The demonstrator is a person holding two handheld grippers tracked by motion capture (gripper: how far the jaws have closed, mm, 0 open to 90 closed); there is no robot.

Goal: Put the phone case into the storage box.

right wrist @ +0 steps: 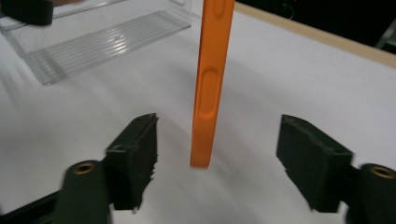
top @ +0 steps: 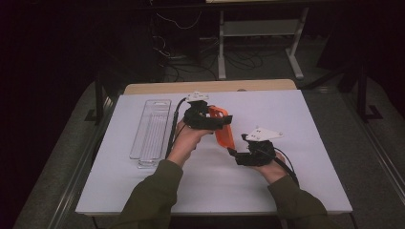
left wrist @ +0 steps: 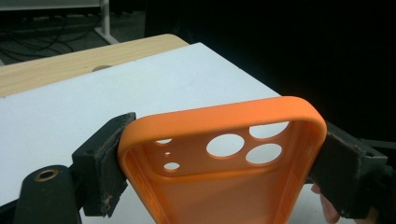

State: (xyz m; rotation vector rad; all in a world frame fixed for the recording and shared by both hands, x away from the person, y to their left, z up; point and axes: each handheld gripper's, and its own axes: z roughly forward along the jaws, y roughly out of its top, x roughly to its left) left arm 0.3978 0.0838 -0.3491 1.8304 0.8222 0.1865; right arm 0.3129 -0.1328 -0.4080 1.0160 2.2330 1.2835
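Observation:
An orange phone case (top: 223,131) hangs above the white table top (top: 286,114), and my left gripper (top: 217,119) is shut on it. In the left gripper view the two pads (left wrist: 105,154) press the long sides of the case (left wrist: 224,126) near its camera holes. My right gripper (top: 237,153) sits just below and to the right of the case, open. In the right gripper view the case's lower end (right wrist: 210,93) stands edge-on between the spread jaws of my right gripper (right wrist: 217,154), touching neither pad.
A clear plastic tray (top: 152,129) lies lengthwise on the left part of the table, also seen as the tray (right wrist: 93,42) at the upper left of the right gripper view. A wooden edge (top: 210,87) runs along the back. Dark floor with cables and a desk frame lies beyond.

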